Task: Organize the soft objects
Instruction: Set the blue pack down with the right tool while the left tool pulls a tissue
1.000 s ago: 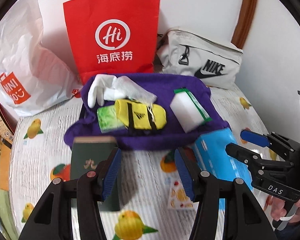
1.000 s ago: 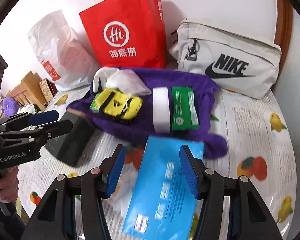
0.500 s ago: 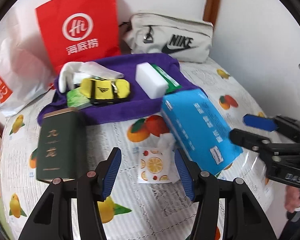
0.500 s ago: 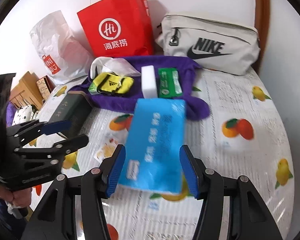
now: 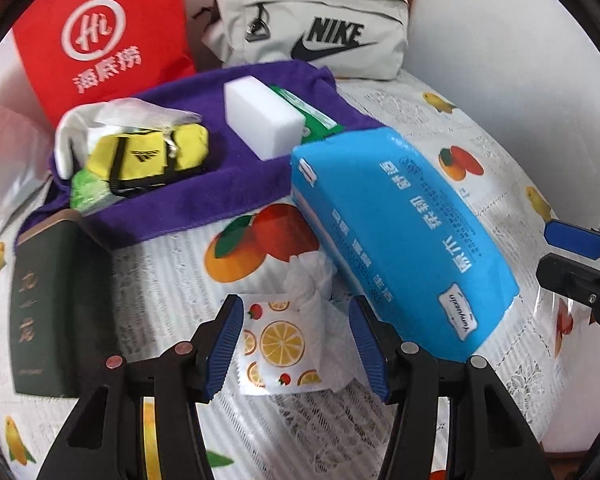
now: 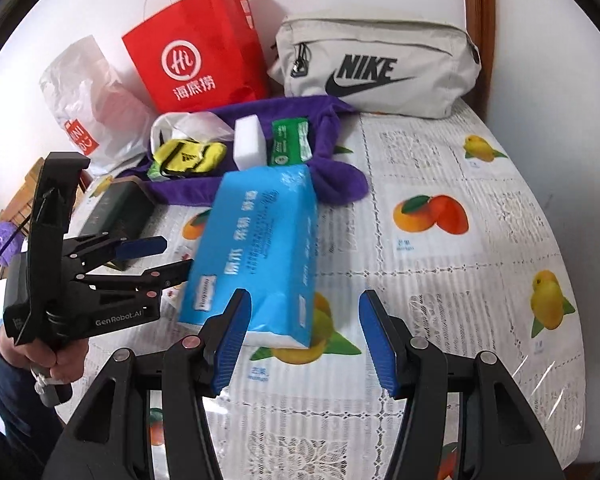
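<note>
A blue tissue pack (image 5: pixel 400 236) lies on the fruit-print tablecloth, also in the right wrist view (image 6: pixel 260 248). A purple towel (image 5: pixel 204 196) behind it holds a yellow mini bag (image 5: pixel 152 156), a white sponge block (image 5: pixel 264 120), a green packet (image 6: pixel 290 142) and a white plastic bag (image 5: pixel 100 124). A small fruit-print packet with crumpled tissue (image 5: pixel 288 340) lies between my left gripper's (image 5: pixel 296 344) open fingers. My right gripper (image 6: pixel 304 340) is open and empty, just in front of the tissue pack.
A dark green box (image 5: pixel 56 300) lies left of the towel. A red paper bag (image 5: pixel 100 36), a grey Nike pouch (image 5: pixel 316 32) and a white plastic bag (image 6: pixel 88 108) stand against the wall. The table's edge curves at right (image 6: pixel 572 320).
Both grippers have drawn back toward me and lower. The left one now has the fruit-print packet between its fingers; the tissue pack sits farther ahead of the right one.
</note>
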{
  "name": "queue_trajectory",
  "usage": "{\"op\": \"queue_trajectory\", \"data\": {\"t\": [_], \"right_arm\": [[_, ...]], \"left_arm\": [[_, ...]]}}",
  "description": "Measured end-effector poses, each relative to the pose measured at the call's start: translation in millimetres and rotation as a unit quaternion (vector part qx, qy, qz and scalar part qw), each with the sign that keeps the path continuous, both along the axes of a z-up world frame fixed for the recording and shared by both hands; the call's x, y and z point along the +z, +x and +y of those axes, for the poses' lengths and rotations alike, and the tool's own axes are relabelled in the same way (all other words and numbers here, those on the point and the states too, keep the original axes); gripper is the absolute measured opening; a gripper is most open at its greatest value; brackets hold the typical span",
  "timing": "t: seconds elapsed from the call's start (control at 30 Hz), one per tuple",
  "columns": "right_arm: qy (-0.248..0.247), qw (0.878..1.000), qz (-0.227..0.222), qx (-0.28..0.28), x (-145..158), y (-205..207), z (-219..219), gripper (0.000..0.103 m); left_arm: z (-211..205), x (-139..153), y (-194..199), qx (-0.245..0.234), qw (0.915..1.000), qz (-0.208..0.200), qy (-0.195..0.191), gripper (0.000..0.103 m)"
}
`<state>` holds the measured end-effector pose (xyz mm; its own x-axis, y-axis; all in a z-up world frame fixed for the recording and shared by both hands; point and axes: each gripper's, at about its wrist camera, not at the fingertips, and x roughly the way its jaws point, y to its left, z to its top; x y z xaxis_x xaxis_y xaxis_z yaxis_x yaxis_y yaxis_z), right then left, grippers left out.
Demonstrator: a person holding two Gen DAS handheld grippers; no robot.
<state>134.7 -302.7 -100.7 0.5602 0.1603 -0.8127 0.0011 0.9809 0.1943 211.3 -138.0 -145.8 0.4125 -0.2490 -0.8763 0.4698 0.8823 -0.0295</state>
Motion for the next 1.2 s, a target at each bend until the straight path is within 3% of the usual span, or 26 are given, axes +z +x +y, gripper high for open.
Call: {"op": "queue_trajectory", "data": {"t": [0.3, 0.5, 0.6, 0.97, 1.2], "right_arm": [[0.003, 1.0, 0.016, 0.007, -12.2, 13.9, 4.3, 0.056], [0.0, 1.0, 0.018, 0.022, -13.5, 17.4, 13.9, 0.056], [0.0, 0.999, 0.016, 0.029, -13.1, 17.6, 18.6, 0.056], [-0.004, 0.996, -0.014, 0.091, 2.2, 3.9, 69.1, 0.056], [-0.009, 0.99, -0.034, 0.137, 0.1, -6.3, 117.8, 0.055]], "left_arm": [[-6.9, -15.7, 12.9, -0.02, 0.9997, 0.013, -0.004, 0.053], [-6.1, -23.4, 18.0, -0.027, 0.9993, 0.023, -0.011, 0.025], [-2.0, -20.3, 18.8, -0.026, 0.999, 0.025, -0.026, 0.022], [38.5, 38.5, -4.2, 0.014, 0.9983, -0.034, -0.046, 0.021], [81.5, 73.7, -27.6, 0.066, 0.9941, -0.072, -0.048, 0.021]]}}
